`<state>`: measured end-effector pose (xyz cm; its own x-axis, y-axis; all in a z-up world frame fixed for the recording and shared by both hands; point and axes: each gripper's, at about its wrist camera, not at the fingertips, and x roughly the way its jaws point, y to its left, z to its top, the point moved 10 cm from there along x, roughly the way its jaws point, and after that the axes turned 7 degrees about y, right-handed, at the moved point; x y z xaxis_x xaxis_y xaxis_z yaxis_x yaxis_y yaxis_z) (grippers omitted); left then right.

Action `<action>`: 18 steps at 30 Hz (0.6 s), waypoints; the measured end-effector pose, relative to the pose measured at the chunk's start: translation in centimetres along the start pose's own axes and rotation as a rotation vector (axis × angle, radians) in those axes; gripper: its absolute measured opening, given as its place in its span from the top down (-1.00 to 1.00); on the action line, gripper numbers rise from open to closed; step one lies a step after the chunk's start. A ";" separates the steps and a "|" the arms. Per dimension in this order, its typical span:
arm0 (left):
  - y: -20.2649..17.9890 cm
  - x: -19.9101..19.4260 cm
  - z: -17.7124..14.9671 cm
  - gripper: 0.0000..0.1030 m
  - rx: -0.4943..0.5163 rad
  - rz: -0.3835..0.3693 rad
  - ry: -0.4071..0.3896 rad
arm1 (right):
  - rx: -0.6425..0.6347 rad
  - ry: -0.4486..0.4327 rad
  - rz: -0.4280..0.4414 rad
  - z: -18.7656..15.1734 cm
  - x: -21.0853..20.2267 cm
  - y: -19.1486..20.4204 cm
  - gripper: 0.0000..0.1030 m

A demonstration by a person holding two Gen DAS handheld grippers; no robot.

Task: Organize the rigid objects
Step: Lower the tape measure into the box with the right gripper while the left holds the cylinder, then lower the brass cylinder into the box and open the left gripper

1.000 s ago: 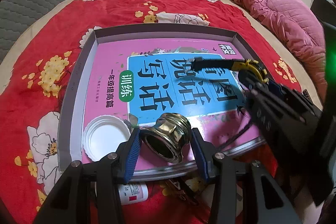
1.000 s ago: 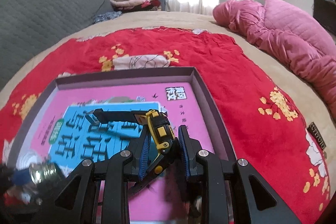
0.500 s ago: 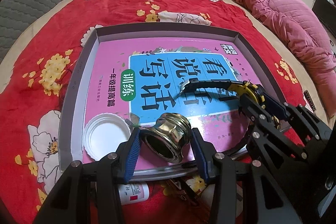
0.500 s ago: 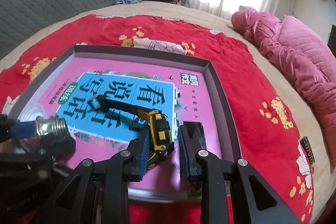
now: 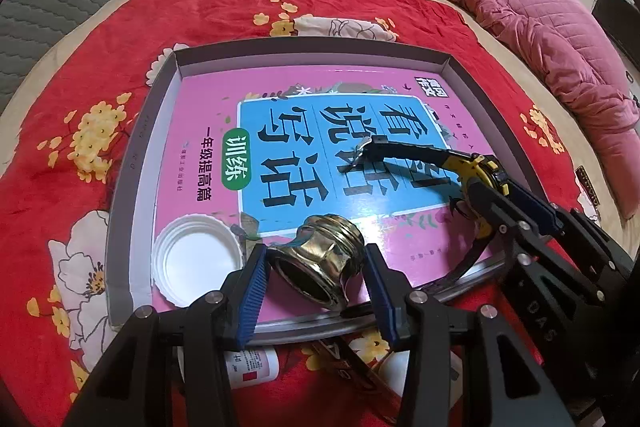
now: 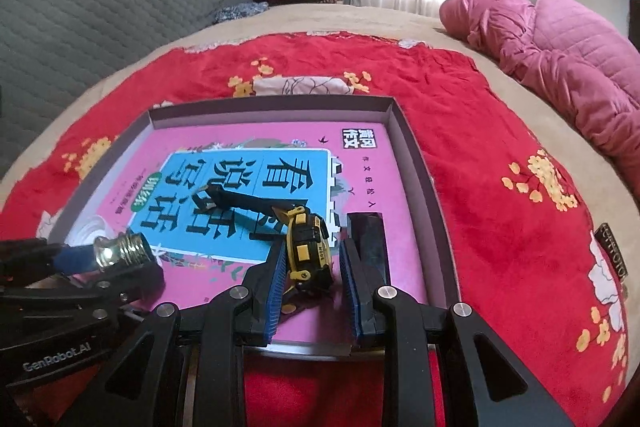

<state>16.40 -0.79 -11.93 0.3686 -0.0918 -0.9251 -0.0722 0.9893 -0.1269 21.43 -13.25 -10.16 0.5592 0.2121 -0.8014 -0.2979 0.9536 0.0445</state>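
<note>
A: What changed at the right gripper (image 6: 310, 281)?

B: A second ago its jaws pinched the yellow tape measure (image 6: 306, 247); now they stand spread, the tool resting on the pink book (image 6: 372, 163) in the tray (image 6: 416, 163), lower centre of frame.

A: And the left gripper (image 5: 314, 287)?

B: Unchanged: jaws pressed on the brass fitting (image 5: 320, 261), low over the book beside the white lid (image 5: 196, 253). I'd judge 1 item placed, 1 pending.

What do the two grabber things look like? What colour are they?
Both are black plastic. The left gripper and right gripper each have angular, forked jaws lined with blue ribbed pads, and round silver screws at the joints. Grey lettering on one body reads "GenRobot.AI". No cables or sleeves show.
</note>
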 end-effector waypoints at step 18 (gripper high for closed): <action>0.0 0.1 -0.1 0.08 -0.024 -0.014 0.009 | 0.050 -0.063 0.002 0.0 -3.0 -1.9 0.32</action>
<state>16.30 -0.84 -12.06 0.3616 -0.1067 -0.9262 -0.0893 0.9849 -0.1483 20.35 -15.72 -7.85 0.6069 0.2261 -0.7619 -0.2616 0.9621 0.0772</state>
